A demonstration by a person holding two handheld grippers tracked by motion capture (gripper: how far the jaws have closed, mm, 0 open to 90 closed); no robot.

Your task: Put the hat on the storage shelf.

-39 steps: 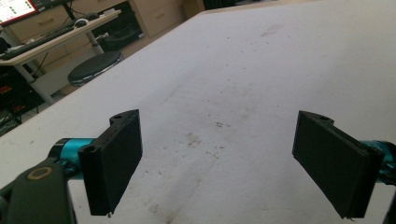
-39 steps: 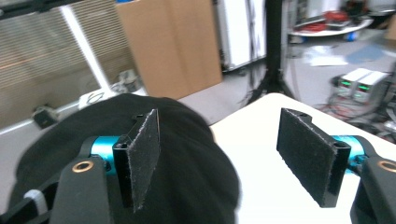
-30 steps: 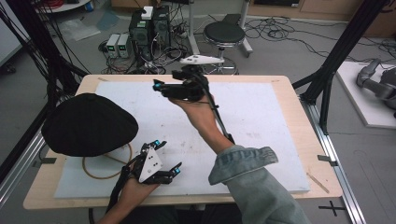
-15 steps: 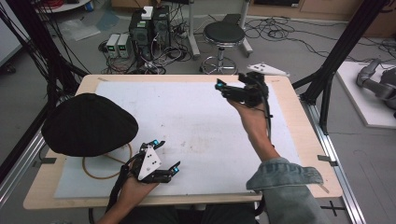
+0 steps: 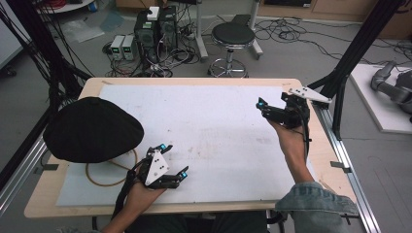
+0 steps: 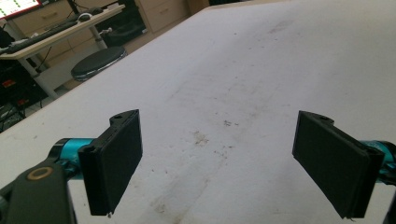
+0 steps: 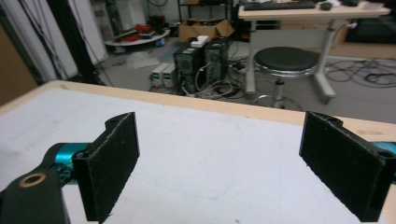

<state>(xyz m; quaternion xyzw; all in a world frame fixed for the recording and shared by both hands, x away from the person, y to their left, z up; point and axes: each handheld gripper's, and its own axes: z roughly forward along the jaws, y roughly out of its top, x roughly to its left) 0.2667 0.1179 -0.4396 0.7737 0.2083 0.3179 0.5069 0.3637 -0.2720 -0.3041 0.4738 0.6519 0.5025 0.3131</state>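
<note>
Two grippers were seen above the white mat (image 5: 214,126), both with jaws spread wide and nothing between them; those of the right gripper (image 5: 272,104) had just been opening. The left gripper (image 5: 176,158) was held just right of the black hat (image 5: 92,128), the right gripper well to the right of the hat. A tan cord ring (image 5: 104,177) lay partly tucked under the hat's near rim. The hat's rim would probably best be approached low and level by the left gripper, with the cord kept out of the pinch.
</note>
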